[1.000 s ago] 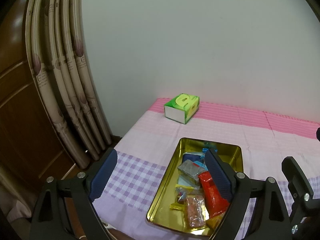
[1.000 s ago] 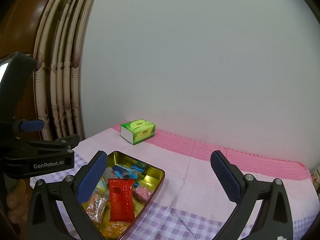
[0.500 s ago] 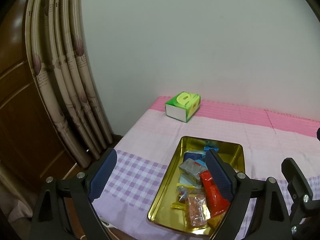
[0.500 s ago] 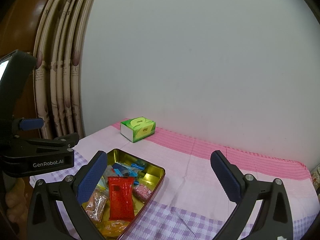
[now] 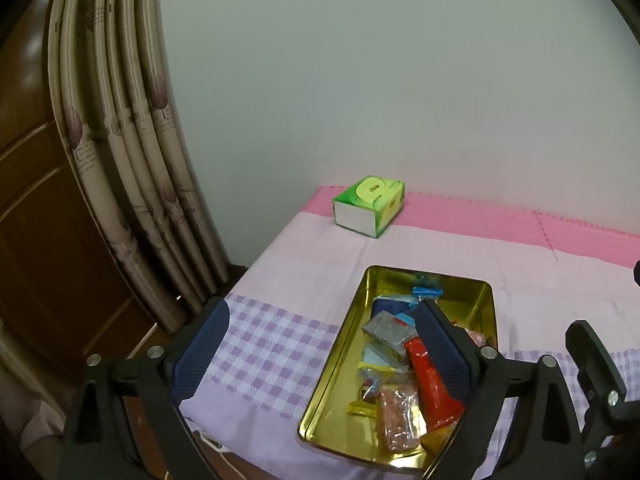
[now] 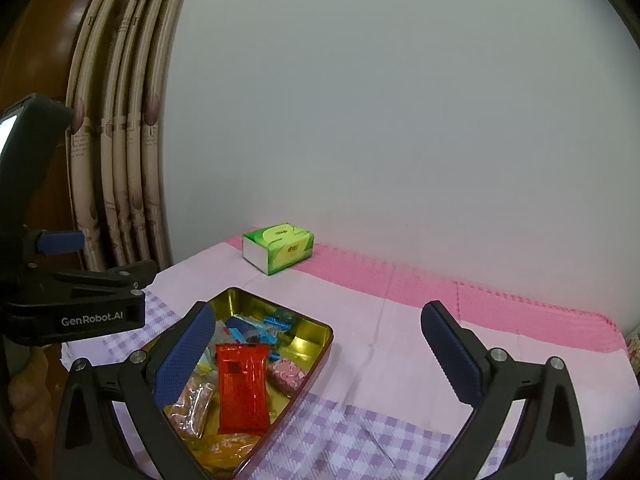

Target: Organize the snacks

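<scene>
Both tools hang above the near edge of the tabletop (image 5: 320,264), angled downward toward the gold tin (image 5: 348,344), which serves as the landmark here. The left tool (image 5: 320,344) has its jaws spread wide, and they have just been opening a little further; nothing is between them, its left pad over the purple check cloth beside the tin and its right pad over the tin's contents. The right tool (image 6: 320,352) is likewise wide apart and empty, its left pad above the tin and its right pad over the bare pink cloth to the right of the tin. The snacks lie in the tin: a red packet (image 6: 242,390) on top, a clear packet of orange pieces (image 6: 192,404) to its left, a pink-patterned sweet (image 6: 288,374) to its right, and blue wrappers (image 6: 272,324) toward the tin's far end. Beyond the tin, against the wall, stands a green tissue box (image 6: 280,246); its print is too small to read. The left tool's body, seen from the right wrist, bears the white lettering "GenRobot.AI".
</scene>
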